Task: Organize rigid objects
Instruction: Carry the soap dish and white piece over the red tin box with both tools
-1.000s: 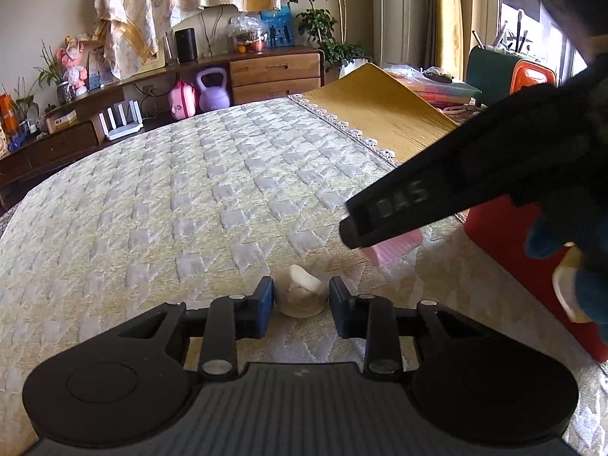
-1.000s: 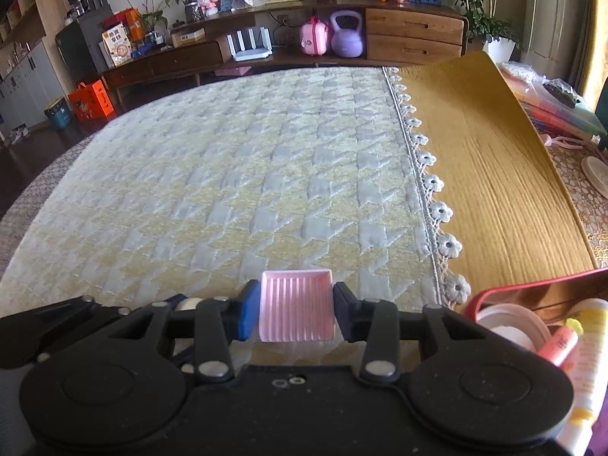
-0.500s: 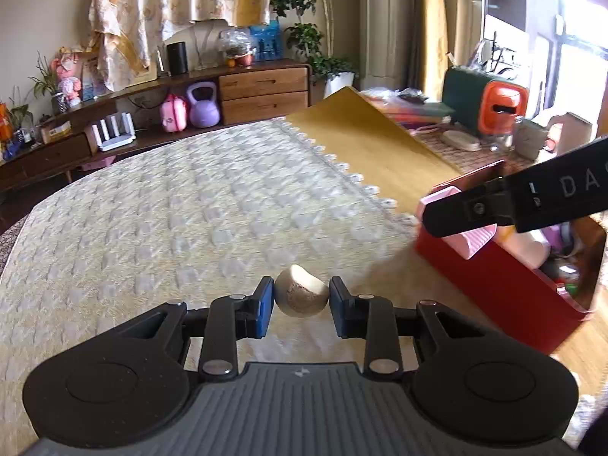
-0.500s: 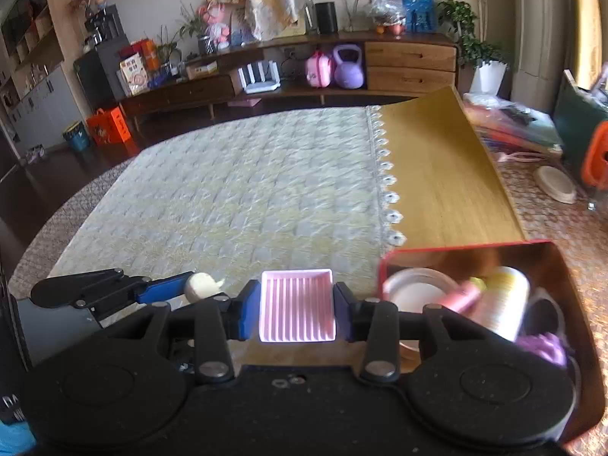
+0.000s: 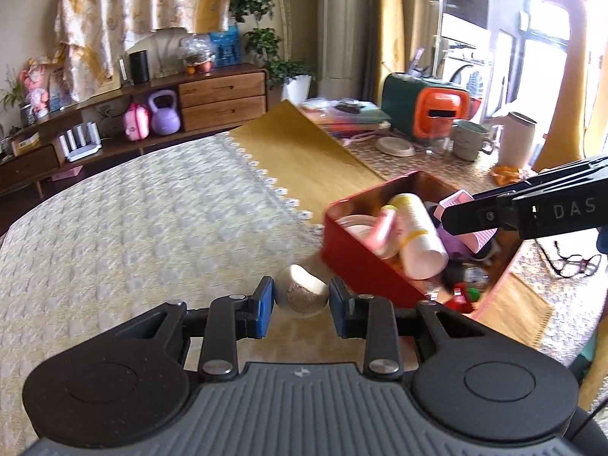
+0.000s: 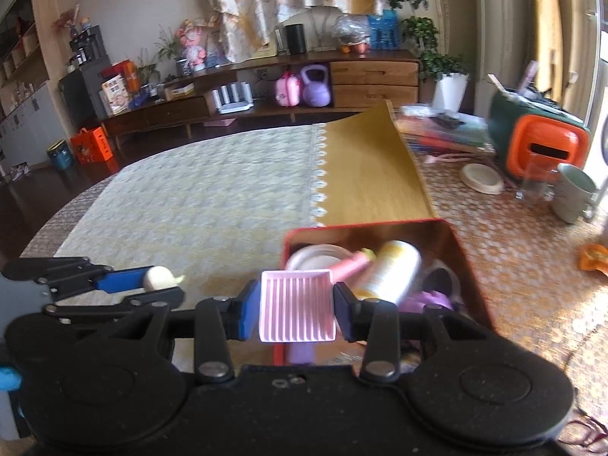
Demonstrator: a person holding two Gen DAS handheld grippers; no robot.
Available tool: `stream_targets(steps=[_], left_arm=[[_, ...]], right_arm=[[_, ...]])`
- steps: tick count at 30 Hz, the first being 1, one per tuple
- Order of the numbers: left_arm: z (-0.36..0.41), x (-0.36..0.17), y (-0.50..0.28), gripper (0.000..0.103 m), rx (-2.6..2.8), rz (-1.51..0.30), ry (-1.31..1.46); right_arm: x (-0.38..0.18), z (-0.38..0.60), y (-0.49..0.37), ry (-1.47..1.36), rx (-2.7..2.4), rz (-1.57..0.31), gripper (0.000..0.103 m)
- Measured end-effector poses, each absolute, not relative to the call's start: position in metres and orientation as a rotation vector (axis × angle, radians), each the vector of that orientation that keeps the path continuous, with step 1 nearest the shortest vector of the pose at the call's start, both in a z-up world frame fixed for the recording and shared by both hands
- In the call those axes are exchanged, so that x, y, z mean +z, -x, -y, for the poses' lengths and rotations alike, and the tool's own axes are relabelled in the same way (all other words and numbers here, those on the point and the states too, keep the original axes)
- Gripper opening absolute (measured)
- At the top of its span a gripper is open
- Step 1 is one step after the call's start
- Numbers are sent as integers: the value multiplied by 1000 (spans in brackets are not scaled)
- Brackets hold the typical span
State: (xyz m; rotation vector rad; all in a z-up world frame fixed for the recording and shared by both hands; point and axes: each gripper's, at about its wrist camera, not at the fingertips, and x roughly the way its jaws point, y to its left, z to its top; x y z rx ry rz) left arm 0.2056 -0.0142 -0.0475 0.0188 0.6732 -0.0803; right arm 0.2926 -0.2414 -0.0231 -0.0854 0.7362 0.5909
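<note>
So on the left, the left gripper [image 5: 301, 300] is pinching a small cream-white rounded stone-like lump [image 5: 302, 296] between its nearly closed blue pads, and it's gone from sitting low over the pale quilted bedspread [image 5: 152, 220] a second ago to hanging just short of the red rectangular metal tin [image 5: 357, 262]. Over on the right, the right gripper [image 6: 297, 313] is clamping a pink ribbed plastic tray [image 6: 296, 311] with jaws partly open around it, and it's now swung right over the tin's near corner instead of the bedspread. Looks like both pieces are about to get dropped in with the white bottle [image 6: 391, 269] already inside.
</note>
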Motion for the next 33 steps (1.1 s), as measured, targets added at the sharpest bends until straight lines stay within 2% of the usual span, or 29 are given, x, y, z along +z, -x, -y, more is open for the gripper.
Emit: stream_targets(steps=[18,33], left_arm=[[109,-54,-235,31,-235,-750,-85],[132,-83,-280,31,-199,-918,-47]], right_arm=[[-50,325,-311,27,480,-753,40],[-69,318,-321,37,514,-780,40]])
